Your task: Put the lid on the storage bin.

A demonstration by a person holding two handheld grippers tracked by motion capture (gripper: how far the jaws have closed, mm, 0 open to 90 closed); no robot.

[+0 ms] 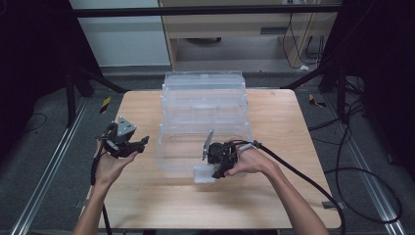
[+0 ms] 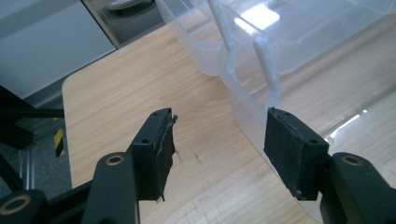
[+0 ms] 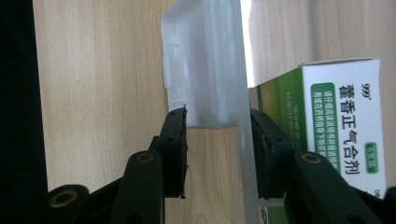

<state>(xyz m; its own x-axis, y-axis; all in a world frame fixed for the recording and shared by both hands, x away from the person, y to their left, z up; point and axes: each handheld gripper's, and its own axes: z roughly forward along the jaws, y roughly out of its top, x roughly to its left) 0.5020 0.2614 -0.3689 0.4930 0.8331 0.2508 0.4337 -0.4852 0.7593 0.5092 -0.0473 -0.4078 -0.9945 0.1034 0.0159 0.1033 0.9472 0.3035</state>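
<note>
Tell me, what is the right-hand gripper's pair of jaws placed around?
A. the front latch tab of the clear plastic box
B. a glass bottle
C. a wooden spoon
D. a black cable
A: in the right gripper view the right gripper has its jaws either side of the latch tab of the clear plastic box.

Stacked drawers on table, rear centre.

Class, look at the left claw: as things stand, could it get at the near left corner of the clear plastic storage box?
Probably yes. The left claw is open and empty, and the clear plastic storage box wall rises just ahead of its jaws, with bare wooden table between.
</note>
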